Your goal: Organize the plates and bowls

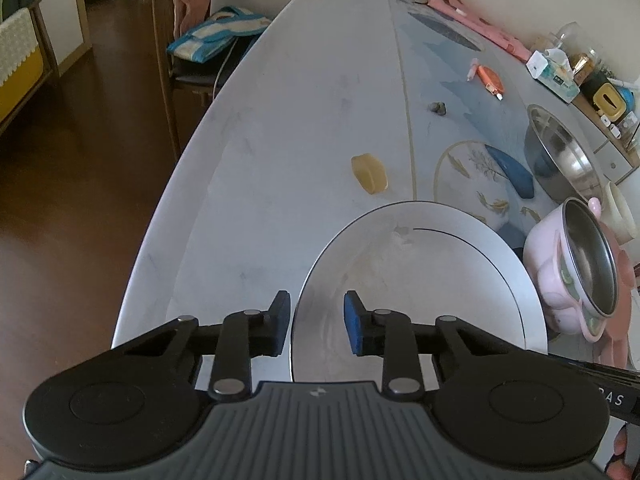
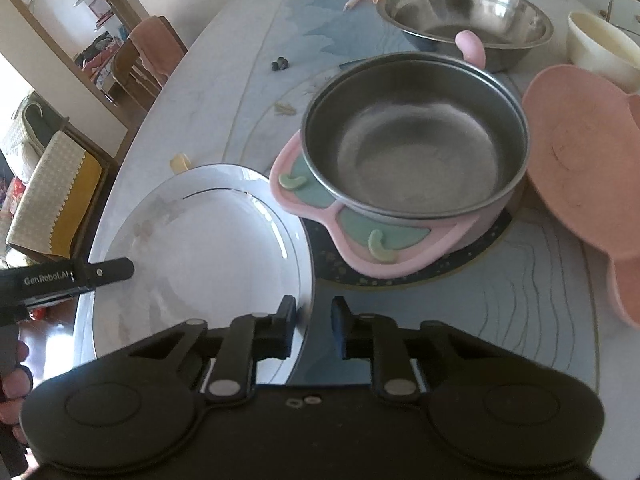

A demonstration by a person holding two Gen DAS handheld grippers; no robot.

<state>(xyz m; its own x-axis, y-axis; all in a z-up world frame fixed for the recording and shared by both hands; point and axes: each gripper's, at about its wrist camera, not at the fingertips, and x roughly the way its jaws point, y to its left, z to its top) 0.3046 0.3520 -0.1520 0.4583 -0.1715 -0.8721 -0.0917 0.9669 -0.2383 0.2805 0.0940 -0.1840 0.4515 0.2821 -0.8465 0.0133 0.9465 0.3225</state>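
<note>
Step in hand, as I read it: picking up the white plate point(image 1: 420, 280) to start a stack. Nothing is gripped.

Left gripper point(image 1: 316, 322): jaws open, empty, straddling the plate's near-left rim, one pad outside, one over the plate. Right gripper point(image 2: 313, 328): jaws open, narrower gap, empty, straddling the plate's point(image 2: 200, 256) near-right rim. I can't tell if either pad touches the rim.

Plate sits at the near edge of the tabletop point(image 1: 280, 140). Just to its right, the pink bowl point(image 2: 412, 152) with its steel liner sits on a dark mat. Pink lid point(image 2: 580, 160) is right of that, tilted against something. Steel bowl point(image 2: 464, 16) is farther back, and the cream bowl point(image 2: 600, 48) beside it.

Next move, my guess: one side closes on the rim and lifts. The rim is thin and glossy, so I need a deep bite, or it slips. I also watch clearance to the pink bowl.

Tabletop is pale marble-look, oval, with a blue patterned cover on the right half. Clutter: yellow lump point(image 1: 370, 174), orange item point(image 1: 490, 78), tissue box point(image 1: 554, 76). Room: dark wood floor point(image 1: 80, 200), chair point(image 1: 200, 68) with a striped bag.
</note>
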